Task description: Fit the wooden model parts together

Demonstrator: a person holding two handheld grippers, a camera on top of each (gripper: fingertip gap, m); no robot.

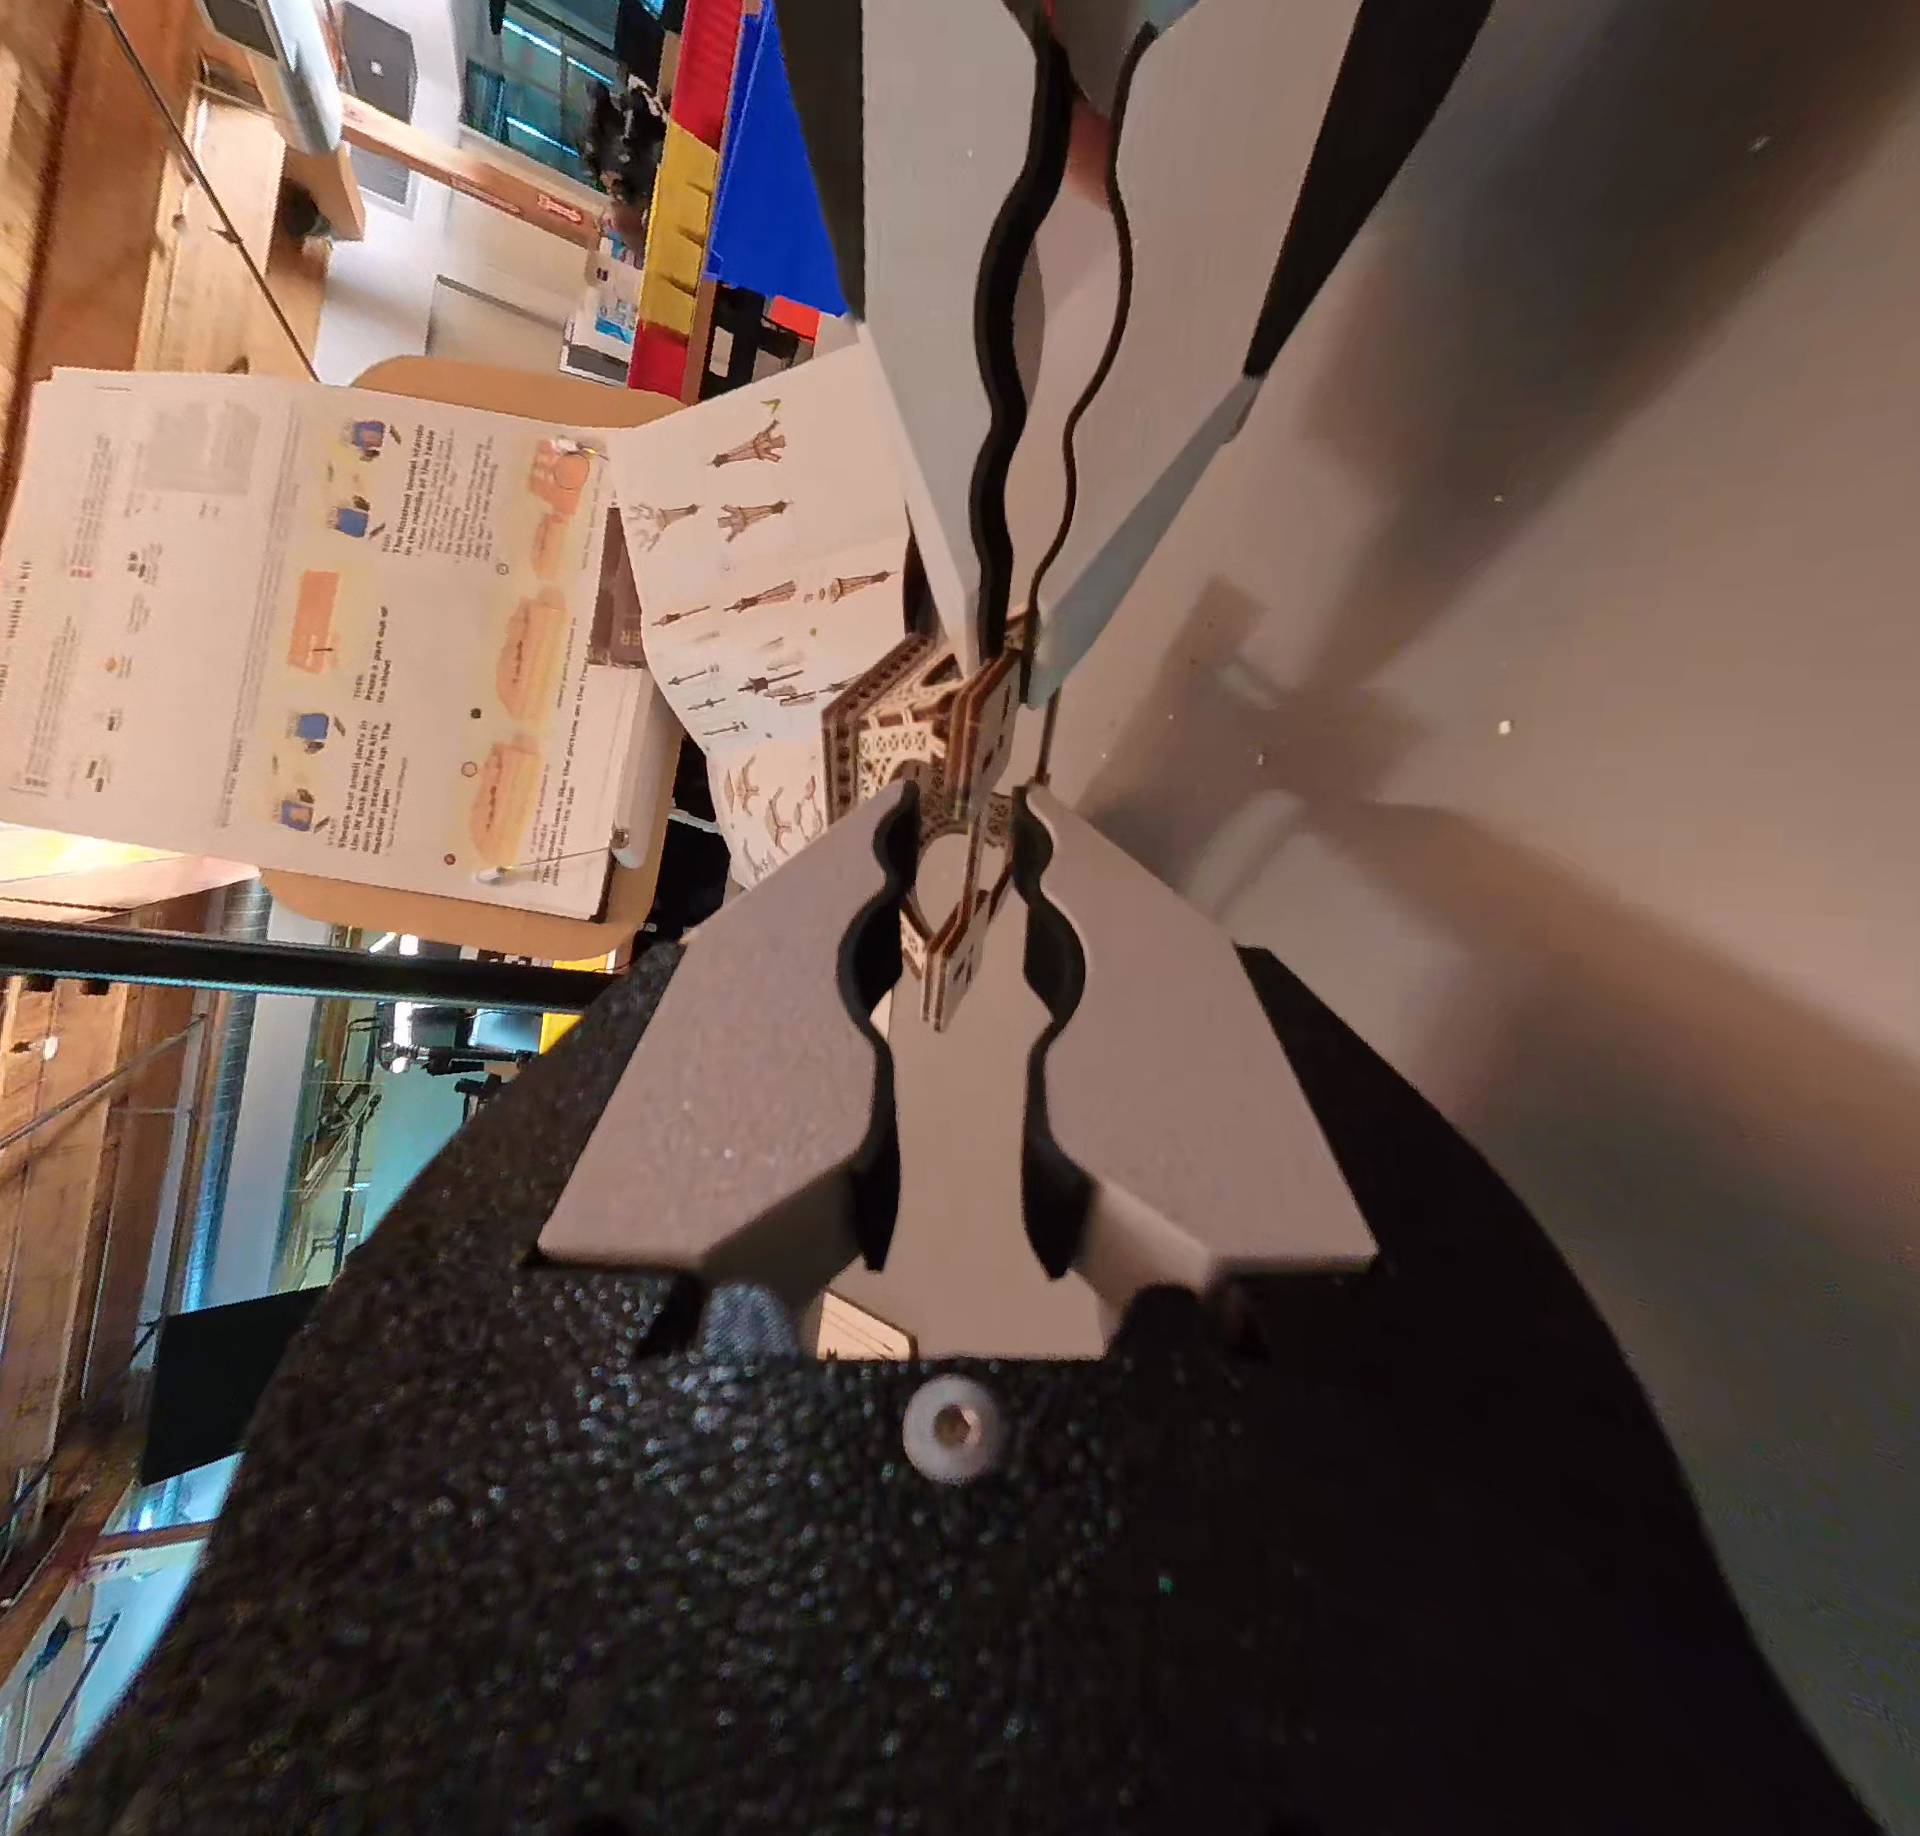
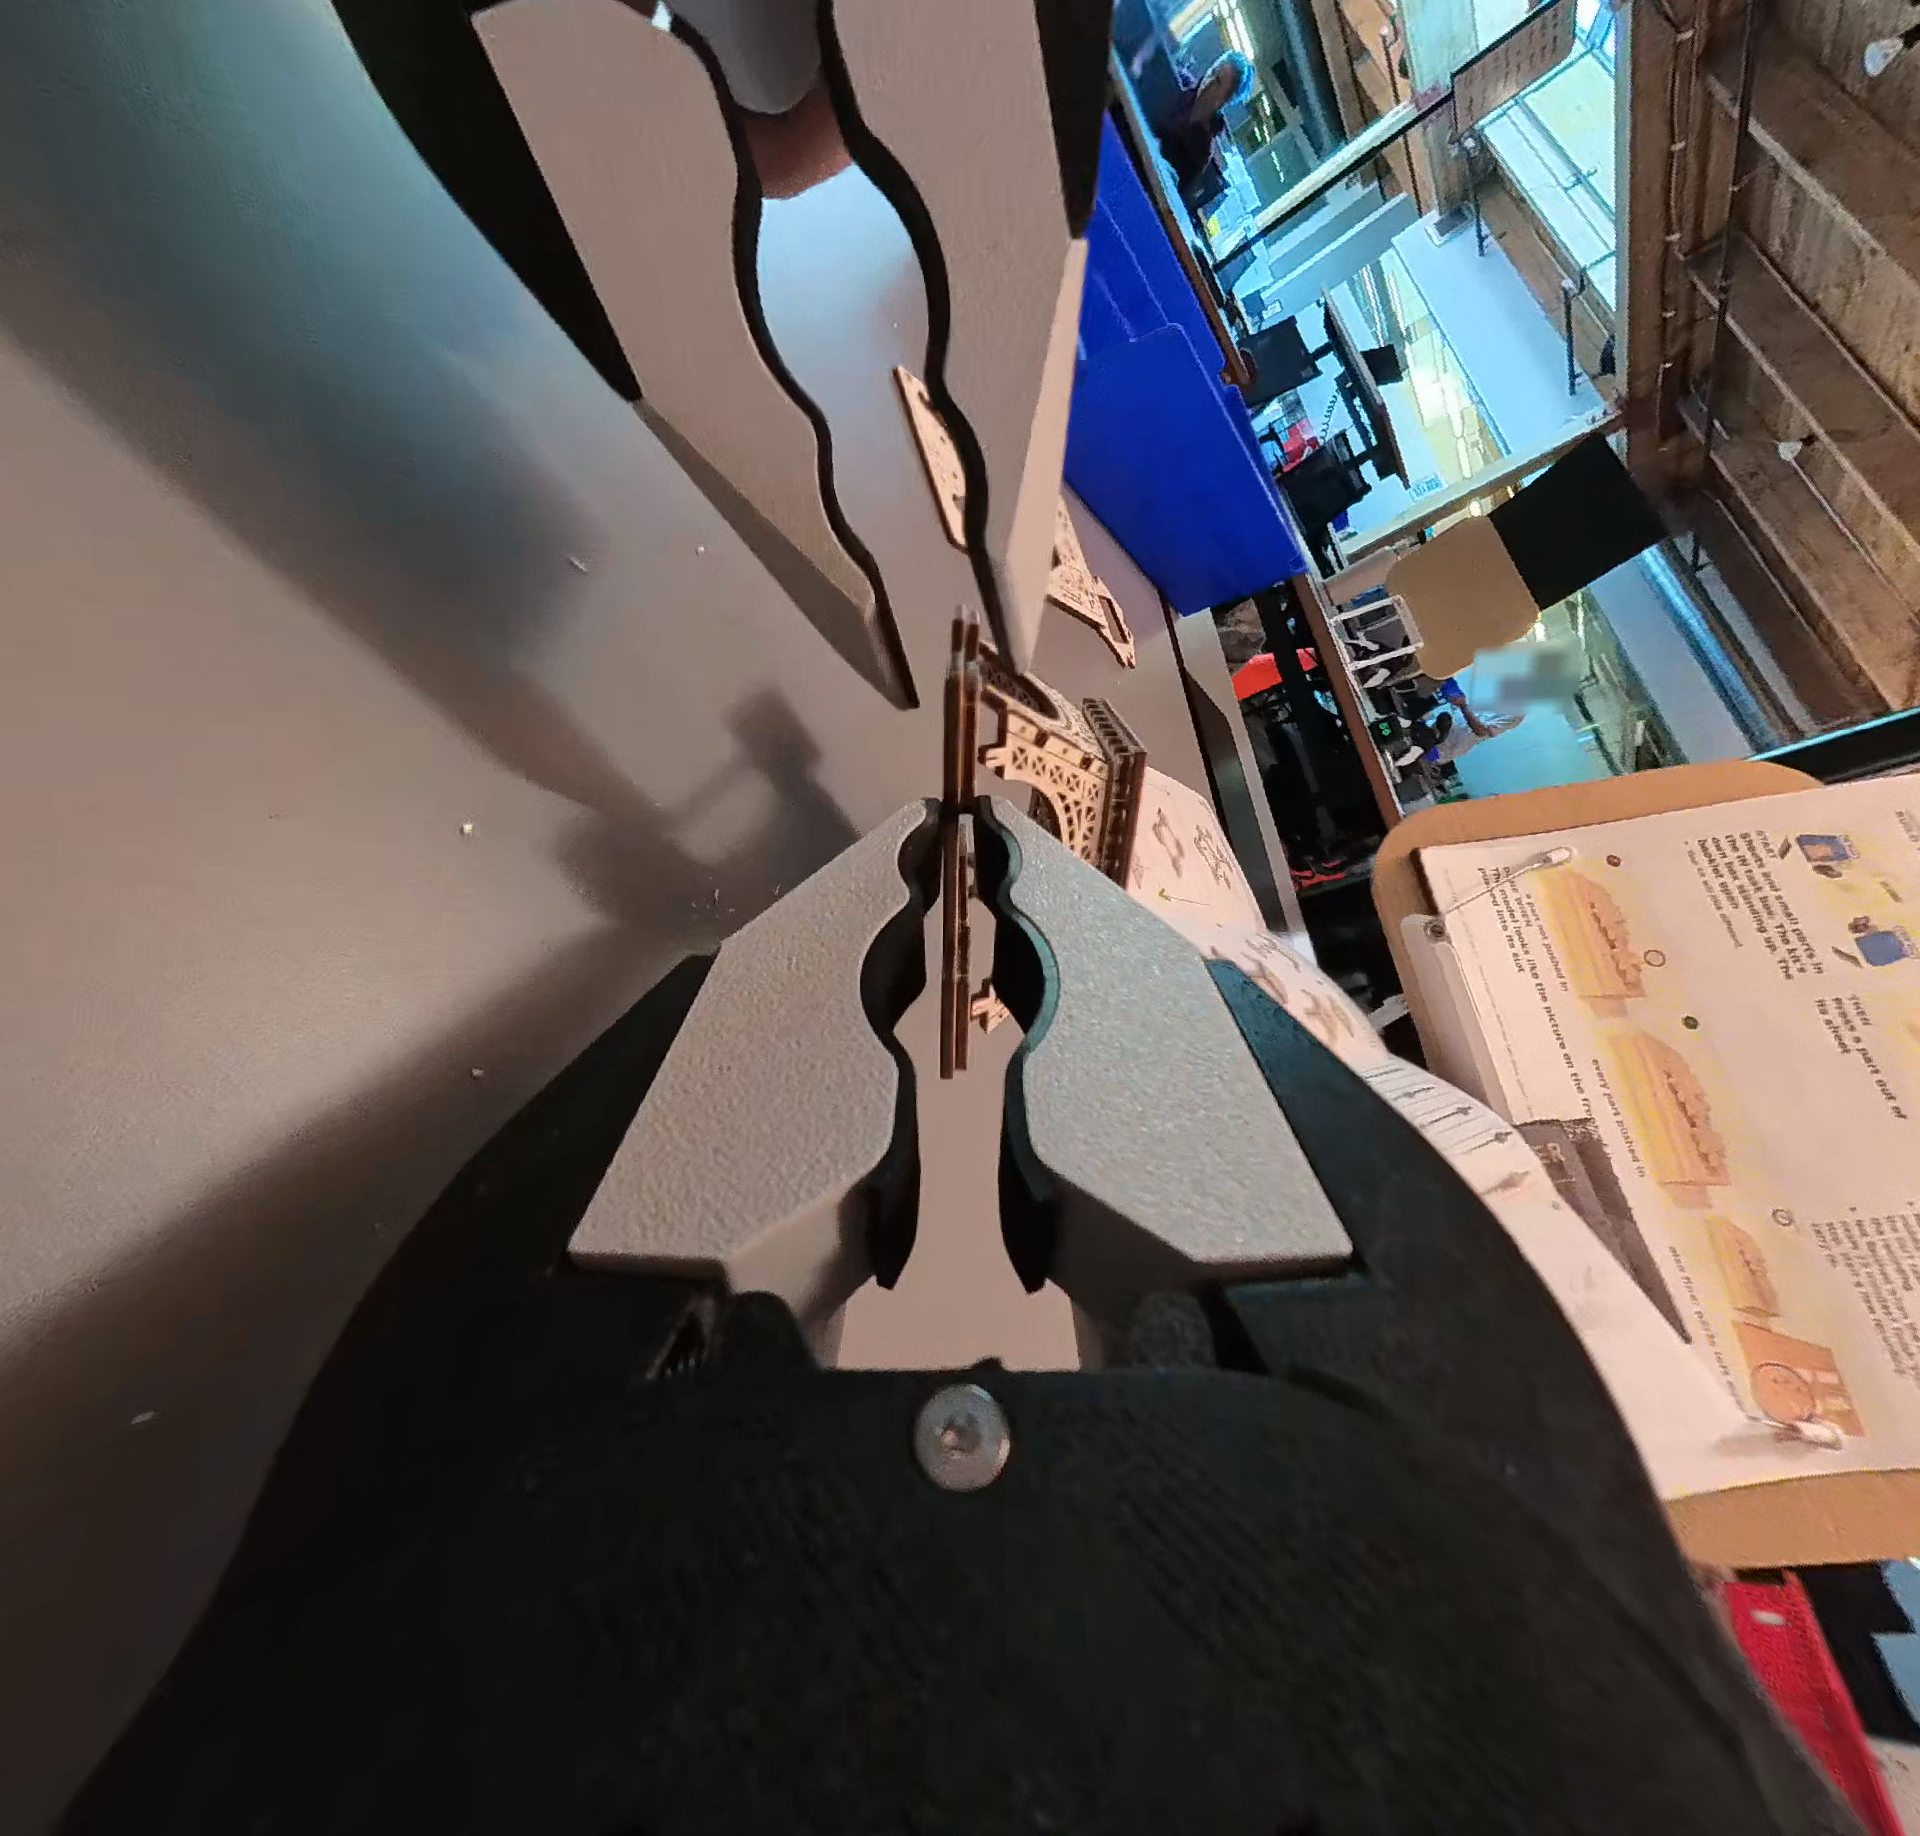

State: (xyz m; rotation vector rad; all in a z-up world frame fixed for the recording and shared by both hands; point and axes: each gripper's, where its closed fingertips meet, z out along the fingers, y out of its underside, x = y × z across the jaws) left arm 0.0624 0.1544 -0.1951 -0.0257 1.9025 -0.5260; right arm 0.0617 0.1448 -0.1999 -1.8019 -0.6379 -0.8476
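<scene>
The only writing sits on paper. A clipboard (image 1: 623, 903) carries an instruction sheet (image 1: 312, 623) with blocks of printed text and orange and blue drawings. Beside it a folded leaflet (image 1: 769, 560) shows rows of small tower diagrams. Both stand at the far edge of the grey surface (image 1: 1558, 436).

The wooden part (image 2: 956, 913) is a pair of thin flat plates held above the surface between the two tools, which meet tip to tip. In the right wrist view it is edge-on. The right gripper (image 2: 956, 815) has its fingers nearly together and pinches it. The left gripper (image 2: 961, 674) comes in from the top of that view, its fingers a narrow gap apart on either side of the part's far end. I cannot tell whether they touch it.

The left wrist view turns the part enough to show its face and an arched cut-out. Just behind it is the lattice tower base (image 1: 894, 737).

Only the right wrist view shows two loose flat pieces (image 2: 1081, 581) lying near the blue bin (image 2: 1164, 436). Only the left shows a red and yellow board (image 1: 686, 176).
</scene>
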